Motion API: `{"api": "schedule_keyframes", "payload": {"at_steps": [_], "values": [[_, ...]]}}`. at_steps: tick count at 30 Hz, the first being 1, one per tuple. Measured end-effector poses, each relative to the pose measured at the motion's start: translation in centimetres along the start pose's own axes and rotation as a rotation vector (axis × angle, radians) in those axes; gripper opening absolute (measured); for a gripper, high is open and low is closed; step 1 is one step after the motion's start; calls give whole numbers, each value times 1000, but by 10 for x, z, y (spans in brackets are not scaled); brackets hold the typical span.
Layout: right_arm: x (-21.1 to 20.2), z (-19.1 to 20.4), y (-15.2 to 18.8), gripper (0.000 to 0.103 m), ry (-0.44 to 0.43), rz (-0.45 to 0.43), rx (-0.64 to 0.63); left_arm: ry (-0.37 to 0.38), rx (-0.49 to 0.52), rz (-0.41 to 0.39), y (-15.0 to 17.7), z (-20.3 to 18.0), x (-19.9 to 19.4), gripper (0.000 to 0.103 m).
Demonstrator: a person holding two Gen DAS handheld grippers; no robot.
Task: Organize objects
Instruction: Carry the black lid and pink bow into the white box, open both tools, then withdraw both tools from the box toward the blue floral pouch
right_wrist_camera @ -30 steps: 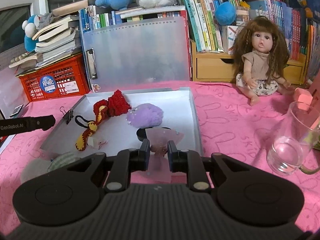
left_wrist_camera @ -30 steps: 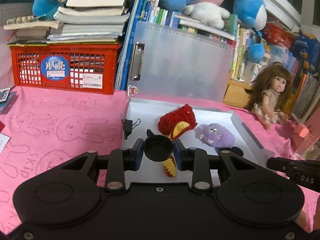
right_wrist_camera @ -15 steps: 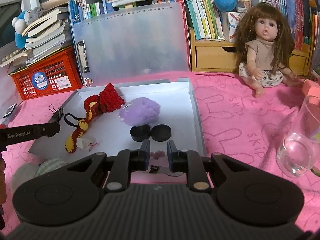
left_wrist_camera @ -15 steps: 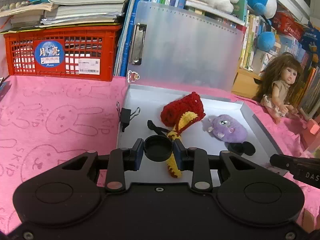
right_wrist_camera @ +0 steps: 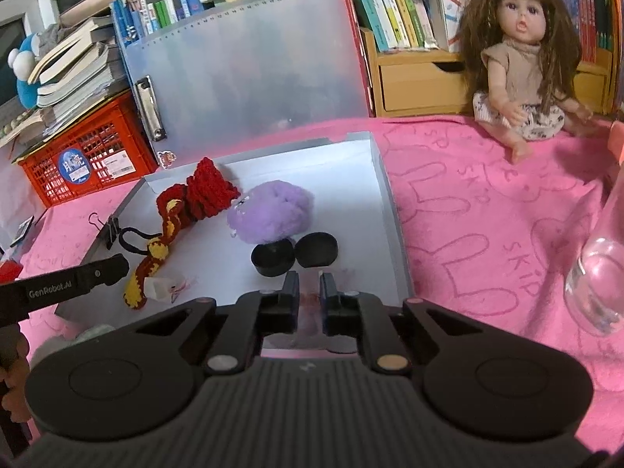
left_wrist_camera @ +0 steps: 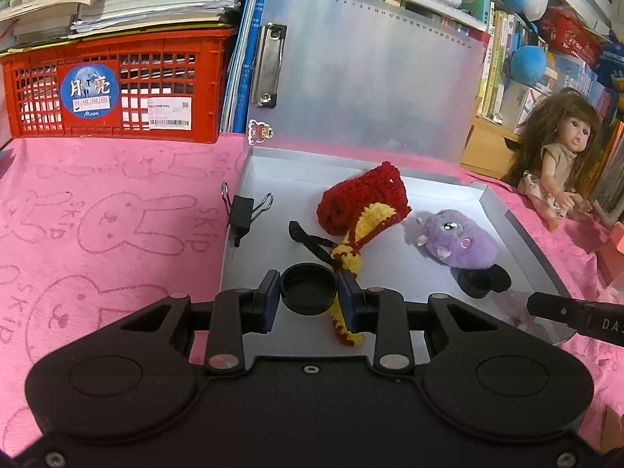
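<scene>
One black cap (left_wrist_camera: 309,289) clamped between left tongs (left_wrist_camera: 309,295)

The glass (right_wrist_camera: 602,273) at 3 o'clock in the right wrist view is cut off by the picture's edge, and the pink object (right_wrist_camera: 618,144) above it shows only a sliver. Whatever lies between the right gripper (right_wrist_camera: 309,286) fingers is a faint pink blur, not identifiable, and the pale green item (right_wrist_camera: 95,331) at 8 o'clock is mostly hidden behind the gripper body. In the left wrist view the purple plush (left_wrist_camera: 460,241) partly covers the two black caps (left_wrist_camera: 483,280) at 4 o'clock.
</scene>
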State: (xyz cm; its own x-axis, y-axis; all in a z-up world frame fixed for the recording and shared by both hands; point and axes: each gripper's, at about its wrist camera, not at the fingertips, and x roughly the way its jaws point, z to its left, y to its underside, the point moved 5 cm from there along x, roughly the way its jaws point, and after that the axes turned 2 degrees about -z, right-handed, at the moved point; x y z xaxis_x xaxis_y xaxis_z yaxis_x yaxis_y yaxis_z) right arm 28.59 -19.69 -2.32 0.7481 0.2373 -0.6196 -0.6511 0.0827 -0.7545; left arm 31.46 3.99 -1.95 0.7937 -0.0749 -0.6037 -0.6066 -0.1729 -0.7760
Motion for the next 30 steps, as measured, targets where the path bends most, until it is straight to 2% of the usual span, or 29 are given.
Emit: {"api": "schedule_keyframes", "payload": {"at_steps": [11, 13, 21, 23, 25, 30], "values": [[1, -4, 3, 14, -10, 5, 29, 4, -6, 29, 2, 1, 6, 30], [-1, -3, 2, 16, -10, -2, 28, 3, -9, 29, 1, 1, 4, 40], [-16, 3, -1, 21, -37, -28, 23, 16, 3, 0, -4, -1, -16, 55], [-23, 6, -1, 27, -52, -36, 17, 22, 18, -7, -5, -2, -23, 57], [-29, 10, -1, 41, -67, -45, 9, 23, 34, -15, -4, -4, -31, 59], [-50, 26, 4, 51, -104, -72, -52, 32, 68, -38, 3, -5, -54, 61]]}}
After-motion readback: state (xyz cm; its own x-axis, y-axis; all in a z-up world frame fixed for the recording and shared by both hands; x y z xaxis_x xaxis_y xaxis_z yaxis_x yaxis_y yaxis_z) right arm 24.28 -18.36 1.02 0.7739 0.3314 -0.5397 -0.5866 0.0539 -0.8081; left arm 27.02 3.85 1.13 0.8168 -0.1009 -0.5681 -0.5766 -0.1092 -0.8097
